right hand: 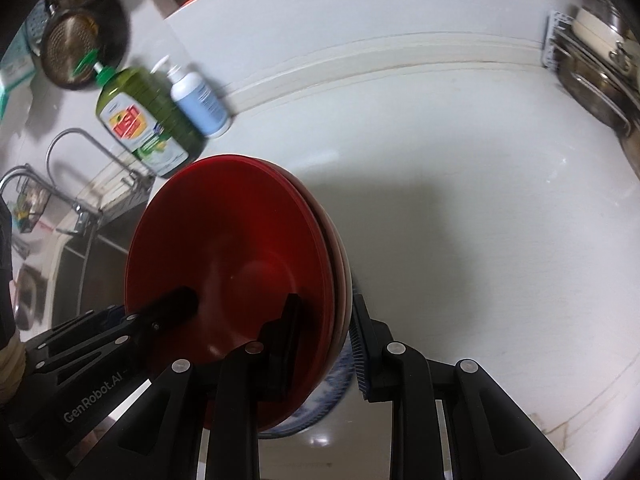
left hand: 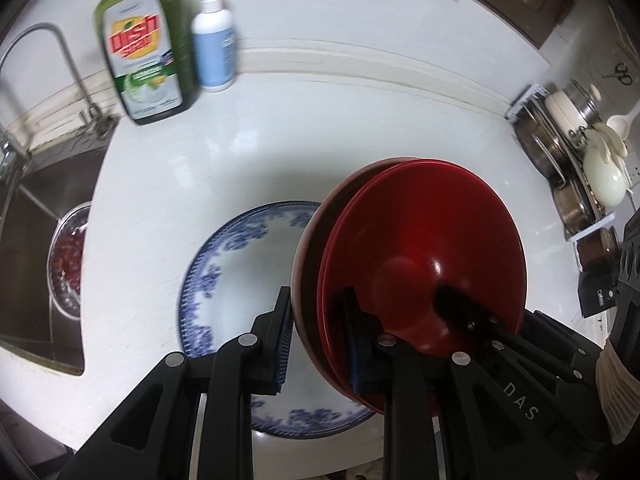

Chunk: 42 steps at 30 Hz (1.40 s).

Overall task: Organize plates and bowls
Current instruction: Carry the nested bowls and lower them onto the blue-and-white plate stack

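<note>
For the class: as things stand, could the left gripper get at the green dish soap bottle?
Probably not: the left gripper is shut on the rim of the stacked red bowls, so its jaws are occupied, though bare counter lies before the dish soap bottle.

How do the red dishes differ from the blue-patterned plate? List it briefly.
The red dishes are plain glossy red; the blue-patterned plate is white with blue floral rim. The red dishes are a stack gripped at opposite rims; the plate lies flat, alone, on the counter. Both are round.
</note>
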Each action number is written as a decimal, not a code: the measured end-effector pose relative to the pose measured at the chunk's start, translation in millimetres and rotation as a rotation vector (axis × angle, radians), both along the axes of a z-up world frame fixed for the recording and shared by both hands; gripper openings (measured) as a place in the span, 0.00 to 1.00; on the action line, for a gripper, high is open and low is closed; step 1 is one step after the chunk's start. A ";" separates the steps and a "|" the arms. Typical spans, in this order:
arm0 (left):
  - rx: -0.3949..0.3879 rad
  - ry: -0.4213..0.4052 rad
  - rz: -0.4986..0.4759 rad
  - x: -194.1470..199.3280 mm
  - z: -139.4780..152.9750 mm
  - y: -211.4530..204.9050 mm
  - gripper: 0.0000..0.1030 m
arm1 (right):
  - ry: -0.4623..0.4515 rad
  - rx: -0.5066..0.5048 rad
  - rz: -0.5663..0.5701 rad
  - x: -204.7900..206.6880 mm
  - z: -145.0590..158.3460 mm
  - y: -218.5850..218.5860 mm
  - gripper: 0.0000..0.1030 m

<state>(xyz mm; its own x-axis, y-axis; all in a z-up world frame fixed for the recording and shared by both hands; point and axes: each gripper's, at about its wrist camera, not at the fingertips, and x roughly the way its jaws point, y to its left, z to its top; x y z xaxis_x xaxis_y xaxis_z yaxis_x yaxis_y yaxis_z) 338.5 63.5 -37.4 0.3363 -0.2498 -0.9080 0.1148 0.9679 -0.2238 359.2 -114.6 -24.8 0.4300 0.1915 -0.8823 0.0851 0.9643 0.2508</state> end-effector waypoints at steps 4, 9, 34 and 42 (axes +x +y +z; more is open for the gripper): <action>0.003 0.016 0.021 -2.2 -6.1 15.8 0.23 | 0.010 0.001 0.030 -0.5 -6.1 17.8 0.25; 0.011 0.041 0.034 -4.3 -16.5 29.0 0.23 | 0.040 0.010 0.050 1.9 -17.0 33.1 0.25; 0.040 0.141 0.022 5.2 -53.9 35.2 0.23 | 0.166 0.016 0.064 14.4 -57.8 41.0 0.25; 0.042 0.145 0.026 5.3 -55.4 35.4 0.23 | 0.160 0.009 0.074 13.6 -57.7 41.6 0.25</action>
<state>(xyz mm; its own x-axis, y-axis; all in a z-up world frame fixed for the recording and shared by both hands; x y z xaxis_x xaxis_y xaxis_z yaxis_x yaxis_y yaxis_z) 343.8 98.9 -92.8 0.2071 -0.2038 -0.9569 0.0586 0.9789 -0.1958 372.8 -72.9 -82.5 0.2685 0.2255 -0.9365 0.0539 0.9672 0.2484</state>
